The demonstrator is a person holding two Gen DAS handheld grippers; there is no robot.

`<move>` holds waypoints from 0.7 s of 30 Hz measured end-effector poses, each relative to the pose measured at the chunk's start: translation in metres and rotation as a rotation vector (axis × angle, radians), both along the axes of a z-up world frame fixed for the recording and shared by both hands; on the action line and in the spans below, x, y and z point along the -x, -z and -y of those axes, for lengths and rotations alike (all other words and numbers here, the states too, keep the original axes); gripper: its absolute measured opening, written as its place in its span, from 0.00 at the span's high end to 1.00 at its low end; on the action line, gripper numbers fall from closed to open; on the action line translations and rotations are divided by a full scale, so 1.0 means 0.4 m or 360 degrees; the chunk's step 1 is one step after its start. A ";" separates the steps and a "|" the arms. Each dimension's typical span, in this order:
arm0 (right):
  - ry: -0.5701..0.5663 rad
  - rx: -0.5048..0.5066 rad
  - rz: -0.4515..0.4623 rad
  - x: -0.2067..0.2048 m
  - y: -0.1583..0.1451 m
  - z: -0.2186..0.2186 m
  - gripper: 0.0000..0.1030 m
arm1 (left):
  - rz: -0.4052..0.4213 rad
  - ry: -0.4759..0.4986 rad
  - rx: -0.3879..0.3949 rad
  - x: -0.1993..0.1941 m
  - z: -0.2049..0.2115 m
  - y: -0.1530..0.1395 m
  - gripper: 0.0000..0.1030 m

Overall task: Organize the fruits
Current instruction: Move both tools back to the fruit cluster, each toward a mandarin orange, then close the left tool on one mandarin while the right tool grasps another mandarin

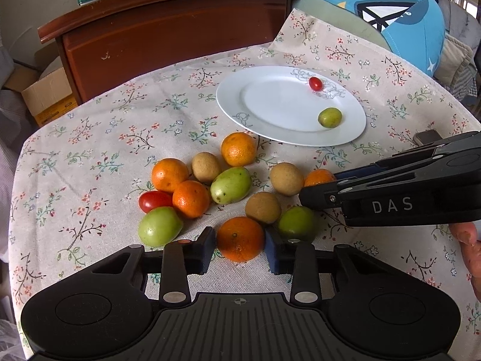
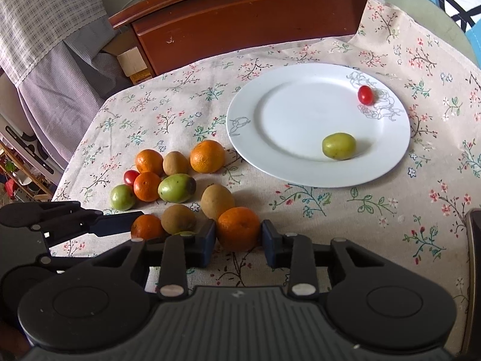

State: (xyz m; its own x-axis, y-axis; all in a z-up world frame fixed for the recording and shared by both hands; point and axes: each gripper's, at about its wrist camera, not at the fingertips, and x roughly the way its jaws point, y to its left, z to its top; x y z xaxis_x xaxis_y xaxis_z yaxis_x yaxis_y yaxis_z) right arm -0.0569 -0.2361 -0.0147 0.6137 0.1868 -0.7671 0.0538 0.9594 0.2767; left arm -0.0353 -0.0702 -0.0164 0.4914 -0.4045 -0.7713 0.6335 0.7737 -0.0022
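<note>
Left gripper (image 1: 240,248) clamps an orange (image 1: 240,238) between its pads, lower centre of its view | right gripper (image 2: 238,239) clamps another orange (image 2: 238,228), lower centre of its view | white plate (image 2: 270,162) upper right, holding cherry tomato (image 2: 365,95) and green fruit (image 2: 339,146) | remaining fruit left of plate

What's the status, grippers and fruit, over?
Left gripper shut on an orange. Right gripper shut on another orange. Plate holds a tomato and a green fruit. Nothing blocking.
</note>
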 end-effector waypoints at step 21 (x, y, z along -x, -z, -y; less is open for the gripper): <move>0.0024 -0.0019 0.0020 0.001 -0.016 0.009 0.69 | -0.0004 -0.0140 0.0075 -0.009 -0.018 -0.044 0.71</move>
State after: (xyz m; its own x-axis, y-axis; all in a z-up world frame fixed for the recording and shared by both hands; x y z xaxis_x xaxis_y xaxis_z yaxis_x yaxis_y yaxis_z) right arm -0.0572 -0.2398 -0.0083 0.6260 0.1865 -0.7572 0.0649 0.9552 0.2889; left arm -0.0319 -0.0628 0.0014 0.5249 -0.3955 -0.7537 0.5629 0.8255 -0.0412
